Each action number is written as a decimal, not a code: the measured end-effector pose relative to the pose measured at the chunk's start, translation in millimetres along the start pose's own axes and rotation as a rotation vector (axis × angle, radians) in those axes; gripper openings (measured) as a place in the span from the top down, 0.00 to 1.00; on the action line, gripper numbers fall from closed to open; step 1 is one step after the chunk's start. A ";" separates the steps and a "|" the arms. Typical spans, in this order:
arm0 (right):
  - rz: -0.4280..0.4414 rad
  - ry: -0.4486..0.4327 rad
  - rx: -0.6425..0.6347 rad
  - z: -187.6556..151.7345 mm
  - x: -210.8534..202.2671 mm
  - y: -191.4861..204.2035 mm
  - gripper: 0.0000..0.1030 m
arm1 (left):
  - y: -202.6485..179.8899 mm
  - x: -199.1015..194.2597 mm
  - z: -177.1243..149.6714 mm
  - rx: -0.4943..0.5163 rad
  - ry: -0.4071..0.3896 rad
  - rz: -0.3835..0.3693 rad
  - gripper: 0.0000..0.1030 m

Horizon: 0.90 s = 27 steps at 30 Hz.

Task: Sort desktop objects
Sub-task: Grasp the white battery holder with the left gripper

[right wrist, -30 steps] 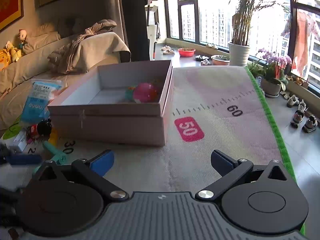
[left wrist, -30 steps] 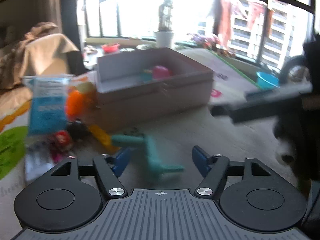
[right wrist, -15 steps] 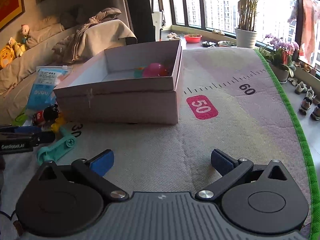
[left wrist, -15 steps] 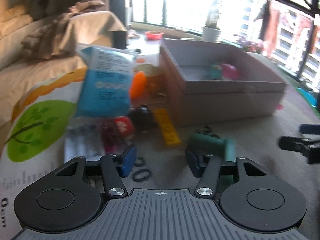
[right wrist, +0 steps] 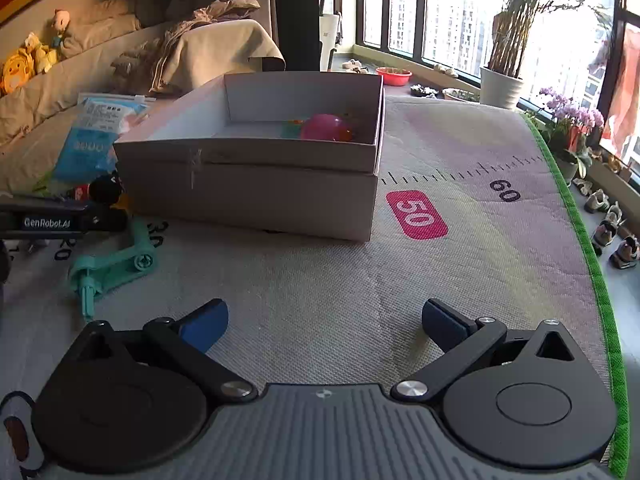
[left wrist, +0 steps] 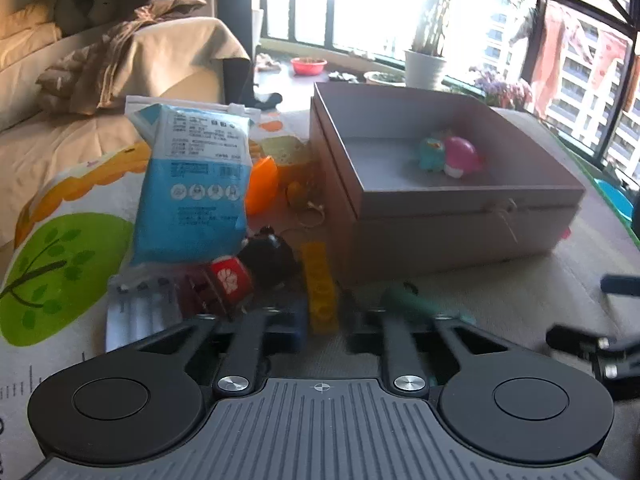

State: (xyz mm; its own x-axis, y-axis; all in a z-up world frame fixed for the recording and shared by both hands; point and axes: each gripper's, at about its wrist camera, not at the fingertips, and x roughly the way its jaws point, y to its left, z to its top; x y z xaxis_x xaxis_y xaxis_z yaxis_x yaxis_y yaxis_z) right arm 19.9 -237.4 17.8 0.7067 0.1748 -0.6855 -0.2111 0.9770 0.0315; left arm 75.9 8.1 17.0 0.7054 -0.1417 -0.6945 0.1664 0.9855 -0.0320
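Box [left wrist: 460, 216]: on the mat [right wrist: 460, 264], centre, open-topped; two toys [left wrist: 450, 154] inside, toward its far right corner. Packet [left wrist: 192, 184]: left of the box, leaning upright. Brick [left wrist: 318, 284]: before the box's left near corner, lying lengthwise; a figure [left wrist: 268, 256] just left of it, in front of the packet. Bracket [right wrist: 114, 260]: flat on the mat, before the box and right of the brick. Potted plant [right wrist: 502, 84]: behind the mat, at the window.

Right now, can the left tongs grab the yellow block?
Probably yes. The left tongs are open with the yellow block lying right ahead between their tips, nothing on top.
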 end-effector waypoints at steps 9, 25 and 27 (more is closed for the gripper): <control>0.145 -0.086 -0.021 23.1 -18.7 39.7 0.20 | 9.3 -60.9 -55.3 0.065 0.026 -0.054 0.81; 0.166 0.024 -0.170 25.8 -9.5 67.5 0.46 | 12.7 -66.2 -60.0 0.030 0.028 -0.056 0.42; 0.088 0.017 -0.153 20.6 -15.5 49.3 0.44 | 9.6 -64.8 -59.3 0.035 0.028 -0.068 0.40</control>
State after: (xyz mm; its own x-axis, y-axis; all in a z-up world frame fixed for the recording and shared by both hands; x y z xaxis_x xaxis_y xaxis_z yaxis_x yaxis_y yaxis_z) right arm 12.4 -189.5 44.9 0.6699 0.2552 -0.6972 -0.3727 0.9278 -0.0186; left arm -9.1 32.2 19.1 0.6722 -0.2049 -0.7115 0.2376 0.9698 -0.0548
